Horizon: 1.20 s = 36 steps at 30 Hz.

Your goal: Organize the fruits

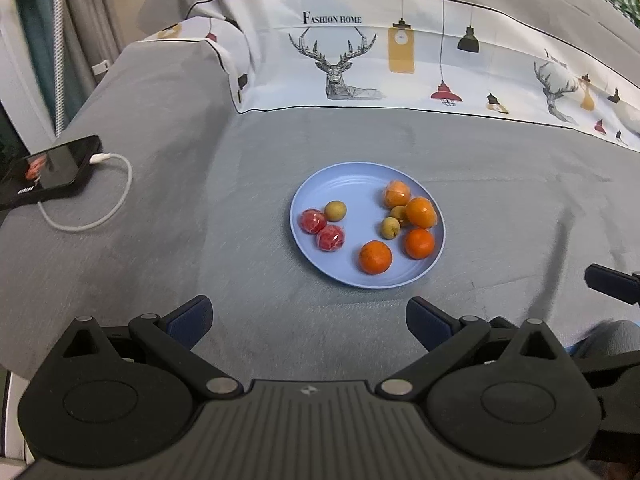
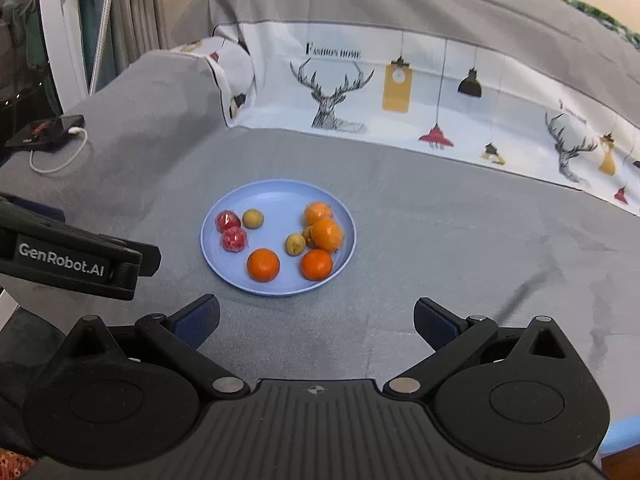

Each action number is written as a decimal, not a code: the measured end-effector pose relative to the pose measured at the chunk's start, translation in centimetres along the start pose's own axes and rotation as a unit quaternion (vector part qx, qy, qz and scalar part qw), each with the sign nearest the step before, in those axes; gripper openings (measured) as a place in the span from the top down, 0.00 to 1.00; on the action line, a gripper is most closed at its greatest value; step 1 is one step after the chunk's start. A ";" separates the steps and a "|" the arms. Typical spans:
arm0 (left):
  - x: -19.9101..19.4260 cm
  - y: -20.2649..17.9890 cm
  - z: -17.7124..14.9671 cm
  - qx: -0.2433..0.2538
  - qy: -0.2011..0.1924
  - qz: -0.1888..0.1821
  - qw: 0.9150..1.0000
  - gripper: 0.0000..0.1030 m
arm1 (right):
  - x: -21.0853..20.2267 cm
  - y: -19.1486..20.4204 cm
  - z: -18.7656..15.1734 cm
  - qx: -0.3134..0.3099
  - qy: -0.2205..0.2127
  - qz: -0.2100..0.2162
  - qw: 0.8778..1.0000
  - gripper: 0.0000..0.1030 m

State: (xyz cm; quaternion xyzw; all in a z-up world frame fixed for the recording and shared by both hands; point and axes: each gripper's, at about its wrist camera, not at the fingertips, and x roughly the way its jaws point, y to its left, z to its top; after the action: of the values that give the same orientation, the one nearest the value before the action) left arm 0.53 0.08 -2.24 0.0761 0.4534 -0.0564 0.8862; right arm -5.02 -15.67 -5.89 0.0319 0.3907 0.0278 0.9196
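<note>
A light blue plate (image 1: 340, 176) (image 2: 276, 192) lies on grey cloth. It holds several oranges, one nearest me (image 1: 375, 257) (image 2: 263, 265), two red wrapped fruits (image 1: 313, 221) (image 2: 228, 221) on its left, and three small yellow-green fruits, one (image 1: 335, 211) (image 2: 253, 218) beside the red ones. My left gripper (image 1: 309, 320) hangs open and empty in front of the plate. Equally wide stands my right gripper (image 2: 316, 320), open with nothing between its fingers, also short of the plate. The left gripper's body (image 2: 72, 262) shows at the left of the right wrist view.
A black phone (image 1: 56, 168) (image 2: 46, 130) with a white cable (image 1: 108, 200) lies on the cloth at far left. A white printed cloth with deer and lamps (image 1: 360, 64) (image 2: 360, 92) rises behind the plate. Curtains and a window frame (image 2: 60, 28) stand at the far left.
</note>
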 end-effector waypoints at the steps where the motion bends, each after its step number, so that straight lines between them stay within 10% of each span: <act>1: -0.1 0.0 -0.1 -0.001 0.000 0.001 1.000 0.00 | -0.3 0.0 -0.1 0.000 -0.003 -0.001 1.000 0.01; 36: 0.0 -0.4 -0.1 0.010 0.002 0.017 1.000 0.00 | -0.7 0.2 0.2 -0.003 -0.008 -0.003 1.000 0.01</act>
State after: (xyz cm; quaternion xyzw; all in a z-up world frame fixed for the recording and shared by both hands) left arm 0.36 -0.33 -2.36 0.0930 0.4530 -0.0457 0.8855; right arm -5.35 -15.55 -5.24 0.0276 0.3833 0.0258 0.9228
